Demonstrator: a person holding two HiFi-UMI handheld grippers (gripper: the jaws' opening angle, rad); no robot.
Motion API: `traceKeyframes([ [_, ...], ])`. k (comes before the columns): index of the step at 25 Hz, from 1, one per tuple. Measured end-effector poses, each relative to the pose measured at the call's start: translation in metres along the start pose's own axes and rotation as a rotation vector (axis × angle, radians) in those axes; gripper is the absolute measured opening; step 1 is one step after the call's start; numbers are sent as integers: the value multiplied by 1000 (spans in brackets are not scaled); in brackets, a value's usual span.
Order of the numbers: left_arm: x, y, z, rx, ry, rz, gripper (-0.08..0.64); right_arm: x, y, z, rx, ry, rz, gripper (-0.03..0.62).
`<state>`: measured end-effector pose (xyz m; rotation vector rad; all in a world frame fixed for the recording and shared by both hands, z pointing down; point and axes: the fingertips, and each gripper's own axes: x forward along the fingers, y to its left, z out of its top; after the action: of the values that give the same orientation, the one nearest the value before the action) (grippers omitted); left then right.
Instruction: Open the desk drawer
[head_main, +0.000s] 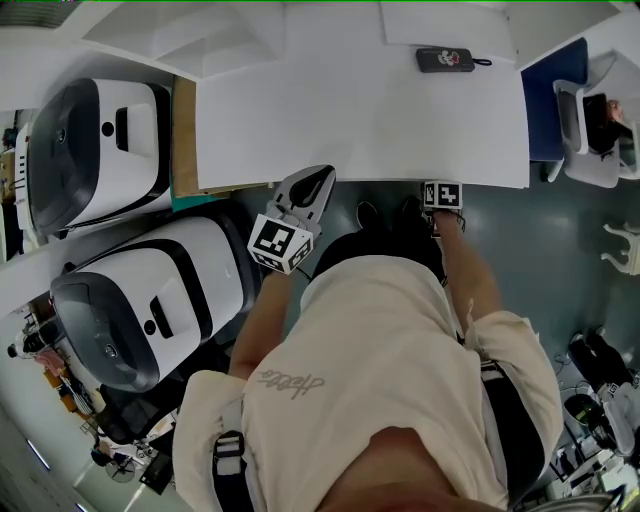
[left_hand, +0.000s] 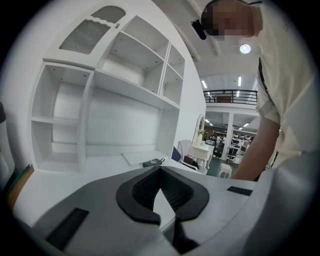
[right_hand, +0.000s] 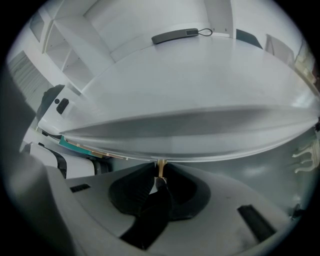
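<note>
The drawer's small brass pull (right_hand: 160, 168) sticks out just below the front edge of the white desk (head_main: 360, 120), toward its right end. The drawer front itself cannot be told apart from that edge, and nothing juts past it when seen from above. The right gripper (right_hand: 160, 179) points steeply down at the same spot, its fingers drawn narrow with the pull pinched between their tips. The left gripper (head_main: 322, 182) hangs at the front edge nearer the desk's left end, well apart from the right one. It lies nearly level, its fingertips together with nothing between them. A flat black device with a cord loop (head_main: 447, 60) lies near the back right corner of the desk, and white open shelving (left_hand: 100, 90) rises along the back edge. Past the desk's left edge stand two white-and-black machines (head_main: 100, 150). The person leaning over the desk wears a cream shirt (head_main: 380, 370).
</note>
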<state>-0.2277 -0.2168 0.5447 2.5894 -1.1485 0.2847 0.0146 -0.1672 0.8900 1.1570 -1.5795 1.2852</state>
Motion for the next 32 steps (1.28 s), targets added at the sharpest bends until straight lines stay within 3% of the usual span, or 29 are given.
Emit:
traceKeyframes([
  [16,-16,-15,-8,-9,-8,24,2,-4,0,-14,-10,7,12,77],
  [23,-21,-28,-14,-18,-5,72,2,-3,3,-25,-23,16,46,77],
  [32,-21,-73,-8,-13,-2,119,2,-9,0,-36,-26,29,96,77],
])
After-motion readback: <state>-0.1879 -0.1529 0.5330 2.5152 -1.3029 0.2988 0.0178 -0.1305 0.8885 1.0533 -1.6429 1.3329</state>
